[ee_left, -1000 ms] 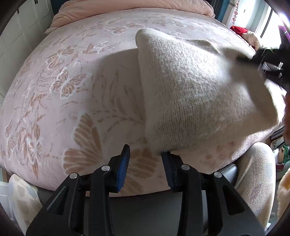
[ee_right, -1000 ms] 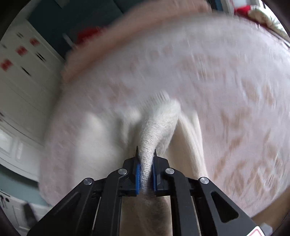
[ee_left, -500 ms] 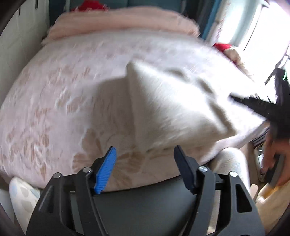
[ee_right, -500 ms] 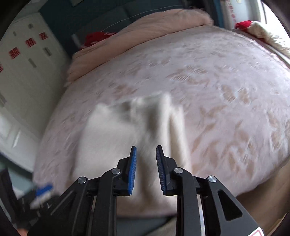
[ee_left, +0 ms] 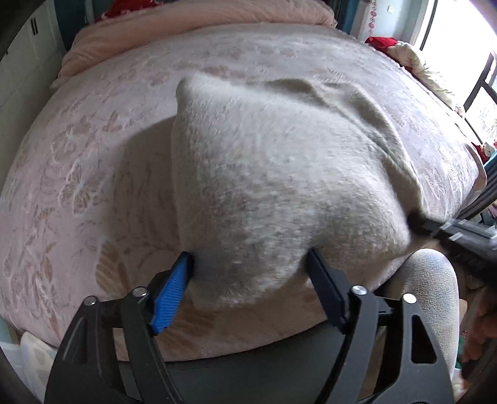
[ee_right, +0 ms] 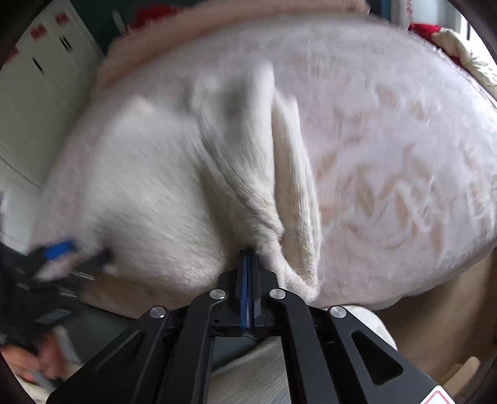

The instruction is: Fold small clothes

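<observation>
A cream knitted garment (ee_left: 279,174) lies on the pink bed, its near edge hanging over the bed's front. My left gripper (ee_left: 248,279) is open, its jaws either side of the garment's near left corner, blue pad (ee_left: 170,295) on the left. In the right wrist view the garment (ee_right: 155,186) looks blurred, with a raised fold down its middle. My right gripper (ee_right: 248,264) has its jaws closed together at the garment's near right edge; the knit bunches right beside the tips. It also shows at the right of the left wrist view (ee_left: 435,230).
The bed has a pink blanket with butterfly and flower patterns (ee_left: 77,186). A rolled pink duvet (ee_left: 202,21) lies at the head. White cupboards (ee_right: 37,93) stand left. Red and cream items (ee_left: 403,52) lie at the far right by a window.
My right gripper opened half a second ago and has now shut at the garment's near right edge. My left gripper opened wider and moved forward around the near left corner.
</observation>
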A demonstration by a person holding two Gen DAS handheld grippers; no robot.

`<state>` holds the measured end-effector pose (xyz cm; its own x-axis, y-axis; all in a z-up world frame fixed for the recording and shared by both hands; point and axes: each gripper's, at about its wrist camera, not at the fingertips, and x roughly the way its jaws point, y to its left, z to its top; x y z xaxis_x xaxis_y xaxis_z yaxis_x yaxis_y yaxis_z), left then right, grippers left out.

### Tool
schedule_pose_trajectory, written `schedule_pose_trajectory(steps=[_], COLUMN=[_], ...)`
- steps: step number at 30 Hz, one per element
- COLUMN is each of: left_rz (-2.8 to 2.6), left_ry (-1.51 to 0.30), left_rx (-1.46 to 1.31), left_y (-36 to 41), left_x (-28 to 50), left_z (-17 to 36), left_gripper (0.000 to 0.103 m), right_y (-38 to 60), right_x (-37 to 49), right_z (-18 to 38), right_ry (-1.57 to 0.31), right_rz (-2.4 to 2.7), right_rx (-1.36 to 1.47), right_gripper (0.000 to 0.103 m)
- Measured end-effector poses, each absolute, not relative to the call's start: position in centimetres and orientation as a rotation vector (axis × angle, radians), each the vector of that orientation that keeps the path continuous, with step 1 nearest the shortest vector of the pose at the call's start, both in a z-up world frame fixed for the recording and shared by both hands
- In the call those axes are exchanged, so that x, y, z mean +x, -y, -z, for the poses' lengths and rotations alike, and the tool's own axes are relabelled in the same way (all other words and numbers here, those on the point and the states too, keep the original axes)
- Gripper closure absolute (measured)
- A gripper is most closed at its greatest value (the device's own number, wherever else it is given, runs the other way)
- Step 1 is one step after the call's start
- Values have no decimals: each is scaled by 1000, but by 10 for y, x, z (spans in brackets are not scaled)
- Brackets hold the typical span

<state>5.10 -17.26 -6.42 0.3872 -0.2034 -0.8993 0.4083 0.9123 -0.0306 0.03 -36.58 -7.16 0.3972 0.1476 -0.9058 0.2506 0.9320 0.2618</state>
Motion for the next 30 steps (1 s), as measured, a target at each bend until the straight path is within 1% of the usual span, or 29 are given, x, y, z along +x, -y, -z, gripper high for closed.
schedule_pose_trajectory(steps=[3,4,7,9,11,13,16,17,18,20,21,23,25,27,28,30], left_rz=[387,389,396,389,388,391,377,374,370,364,361,356,353,356,360,360], left_ry=[-1124,-1126,-1147,-1135,-1118,-1098,-1067,-1061,-1060,-1061,-1062,-1052,-1062,-1080,-1087,-1090], left_rx=[191,187,155,147,154,168,206,207,207,204,203,209,212,198,194,200], left_y=[167,165,163,162,165,167,170,169,169,166,164,161,161,161,162,165], left_x=[48,46,40,36,34,33,32,32,31,33,34,34,37,38,39,37], left_z=[61,58,48,40,34,28,21,19,17,17,17,16,21,24,26,28], left_gripper=[27,28,29,29,28,28,28,28,28,28,28,28,28,28,28,28], right_y=[367,367,367,366,365,364,366,367,368,370,370,367,365,367,368,373], right_x=[-1,-3,-2,10,33,59,111,121,124,119,111,83,63,55,52,46], right_z=[52,44,14,-4,-11,-3,48,64,72,56,45,28,38,67,72,61], right_ry=[-1136,-1120,-1047,-1007,-987,-1003,-1153,-1189,-1192,-1161,-1127,-1045,-1060,-1117,-1113,-1091], right_rz=[68,64,49,26,5,13,92,102,105,111,95,73,122,127,122,119], right_rx=[424,439,443,422,401,358,284,282,294,358,391,429,402,383,390,442], right_gripper=[103,101,99,97,97,97,100,103,103,102,100,99,99,102,103,103])
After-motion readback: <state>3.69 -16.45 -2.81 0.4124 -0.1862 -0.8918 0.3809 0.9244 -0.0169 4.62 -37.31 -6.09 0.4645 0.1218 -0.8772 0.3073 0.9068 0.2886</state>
